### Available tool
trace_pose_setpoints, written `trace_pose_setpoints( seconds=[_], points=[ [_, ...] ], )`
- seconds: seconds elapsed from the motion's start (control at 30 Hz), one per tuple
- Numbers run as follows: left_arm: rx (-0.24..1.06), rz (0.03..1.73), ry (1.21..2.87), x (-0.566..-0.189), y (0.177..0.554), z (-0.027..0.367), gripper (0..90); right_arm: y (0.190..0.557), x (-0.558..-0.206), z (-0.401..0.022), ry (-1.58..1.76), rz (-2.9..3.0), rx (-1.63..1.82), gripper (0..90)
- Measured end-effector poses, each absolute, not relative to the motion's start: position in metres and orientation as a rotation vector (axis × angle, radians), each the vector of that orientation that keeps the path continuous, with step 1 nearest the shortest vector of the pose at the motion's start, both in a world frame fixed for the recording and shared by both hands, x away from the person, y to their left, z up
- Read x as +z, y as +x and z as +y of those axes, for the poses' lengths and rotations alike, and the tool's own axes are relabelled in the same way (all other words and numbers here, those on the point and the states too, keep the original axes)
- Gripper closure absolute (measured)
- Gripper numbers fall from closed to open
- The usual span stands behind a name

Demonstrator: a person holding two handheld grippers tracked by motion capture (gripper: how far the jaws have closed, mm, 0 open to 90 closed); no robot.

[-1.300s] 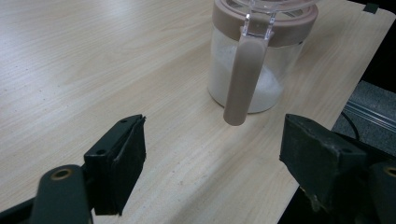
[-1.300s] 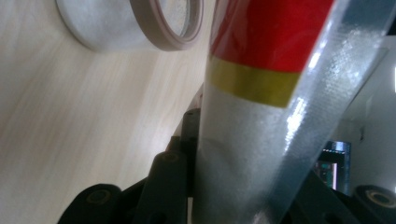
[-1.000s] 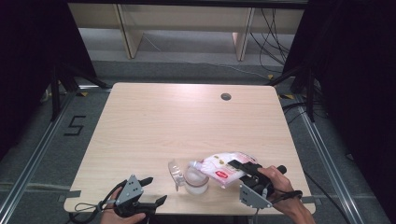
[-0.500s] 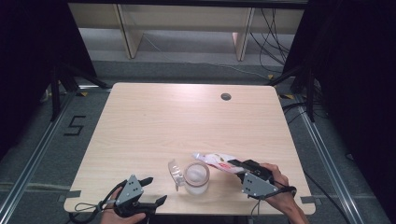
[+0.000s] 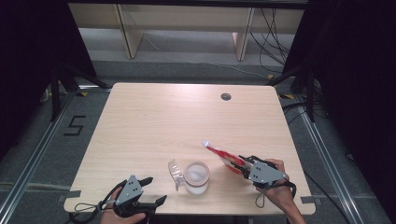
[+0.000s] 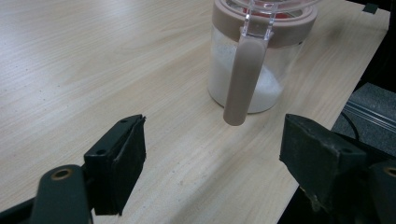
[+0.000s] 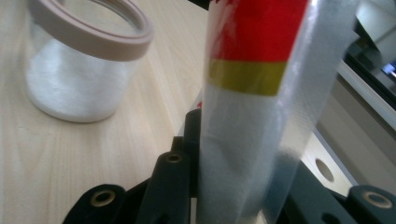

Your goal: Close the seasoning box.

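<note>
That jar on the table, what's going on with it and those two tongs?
A person works at a wooden table with tongs in each hand. The right tongs are shut on a red and white plastic bag, holding it beside the jar. The jar stands near the front edge with its clear lid flipped open and white powder inside. The left tongs rest open near the front edge, holding nothing, pointing toward the jar.

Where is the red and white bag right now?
In the high view the bag is near the table's front right, pinched in the right gripper, just right of the jar.
</note>
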State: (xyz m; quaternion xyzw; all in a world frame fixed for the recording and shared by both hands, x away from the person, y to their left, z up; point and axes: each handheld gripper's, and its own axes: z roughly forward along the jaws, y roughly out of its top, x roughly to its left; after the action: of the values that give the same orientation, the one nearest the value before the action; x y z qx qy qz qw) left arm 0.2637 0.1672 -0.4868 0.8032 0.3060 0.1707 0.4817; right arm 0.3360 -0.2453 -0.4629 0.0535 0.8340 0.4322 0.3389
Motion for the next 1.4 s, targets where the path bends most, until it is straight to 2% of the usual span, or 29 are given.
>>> trace_pose_setpoints(
  seconds=[0.97,1.23,1.4],
  points=[
    [0.398,0.773,1.941,-0.488,0.262,0.166,22.0,0.327,-0.470,-0.275,0.502,2.111,1.272,75.1],
    [0.398,0.772,1.941,-0.488,0.262,0.166,22.0,0.326,-0.470,-0.278,0.548,2.121,1.289,69.5],
    [0.398,0.774,1.933,-0.488,0.263,0.165,22.0,0.325,-0.469,-0.279,0.543,2.113,1.275,61.0]
  ],
)
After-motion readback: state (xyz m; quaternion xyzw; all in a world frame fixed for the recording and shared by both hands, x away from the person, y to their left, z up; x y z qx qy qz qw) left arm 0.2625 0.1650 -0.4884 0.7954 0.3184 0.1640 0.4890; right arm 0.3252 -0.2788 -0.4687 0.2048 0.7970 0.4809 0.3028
